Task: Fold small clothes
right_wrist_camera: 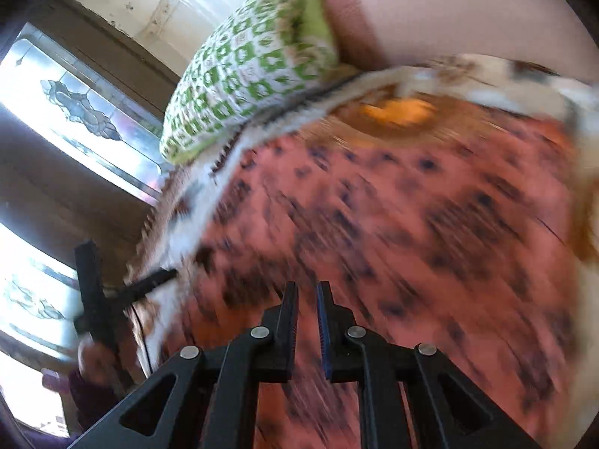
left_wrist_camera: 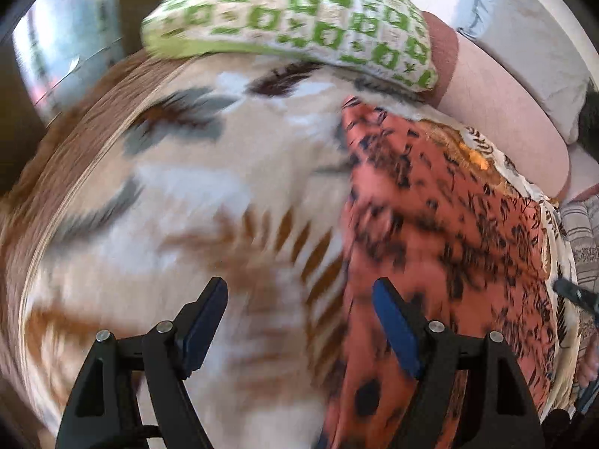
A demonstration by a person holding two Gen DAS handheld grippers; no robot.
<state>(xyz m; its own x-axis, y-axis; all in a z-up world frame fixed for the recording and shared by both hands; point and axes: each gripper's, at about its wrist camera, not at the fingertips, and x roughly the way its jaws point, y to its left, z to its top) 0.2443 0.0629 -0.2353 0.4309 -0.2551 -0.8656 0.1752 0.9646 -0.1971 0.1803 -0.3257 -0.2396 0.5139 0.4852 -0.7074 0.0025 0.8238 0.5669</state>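
Note:
A salmon-pink garment [left_wrist_camera: 430, 224] with dark specks lies spread on a bedspread [left_wrist_camera: 187, 187] printed with brown and grey leaves. My left gripper [left_wrist_camera: 299, 286] hangs open above the bed, its right finger over the garment's left edge and its left finger over the bedspread, holding nothing. In the right wrist view the same garment [right_wrist_camera: 374, 224] fills the frame, blurred. My right gripper [right_wrist_camera: 307, 288] is shut above it, with only a thin slit between the blue pads and no cloth seen in them. The left gripper's black frame [right_wrist_camera: 93, 299] shows at the left edge of that view.
A green-and-white patterned pillow [left_wrist_camera: 299, 18] lies at the head of the bed beside a pink bolster [left_wrist_camera: 498, 112]. Striped fabric [left_wrist_camera: 584, 232] lies at the right. Patterned glass windows [right_wrist_camera: 75, 112] stand beyond the bed's left side.

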